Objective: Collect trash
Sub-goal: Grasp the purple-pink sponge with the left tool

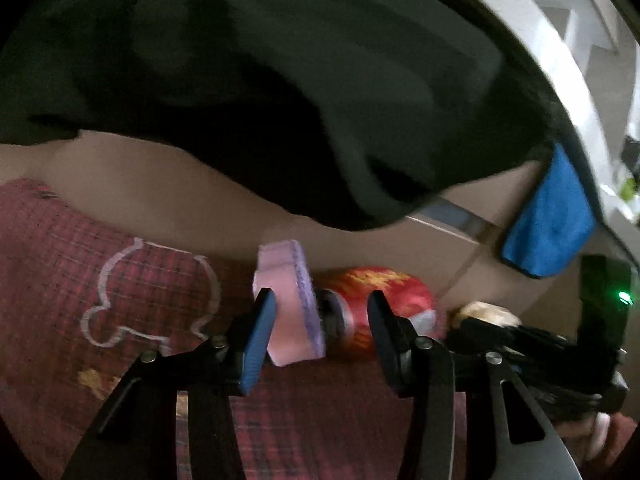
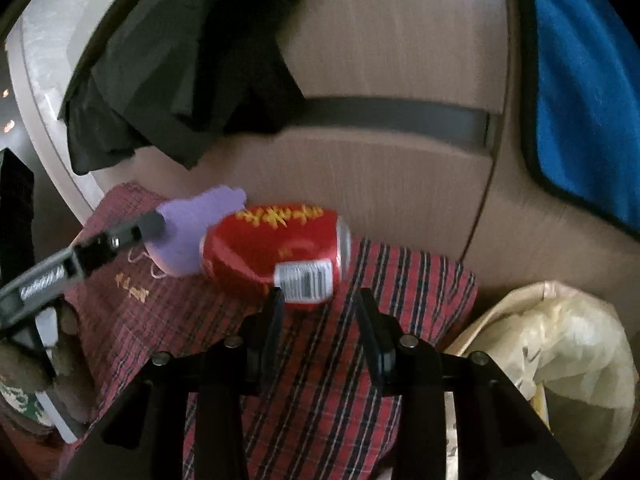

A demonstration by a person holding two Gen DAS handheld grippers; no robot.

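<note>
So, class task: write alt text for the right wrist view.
A dented red can lies on its side on a red plaid cloth, just ahead of the right gripper, whose jaws are open. Beside it, the left gripper touches a purple foam piece.

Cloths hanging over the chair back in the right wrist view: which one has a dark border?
The blue cloth at the right edge: a dark border runs along its edge. The black garment draped at the left is plain dark fabric.

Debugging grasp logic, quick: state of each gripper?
Left gripper: jaws apart around a pink-purple foam piece; firm grip cannot be told.
Right gripper: open, empty, near red can.
</note>
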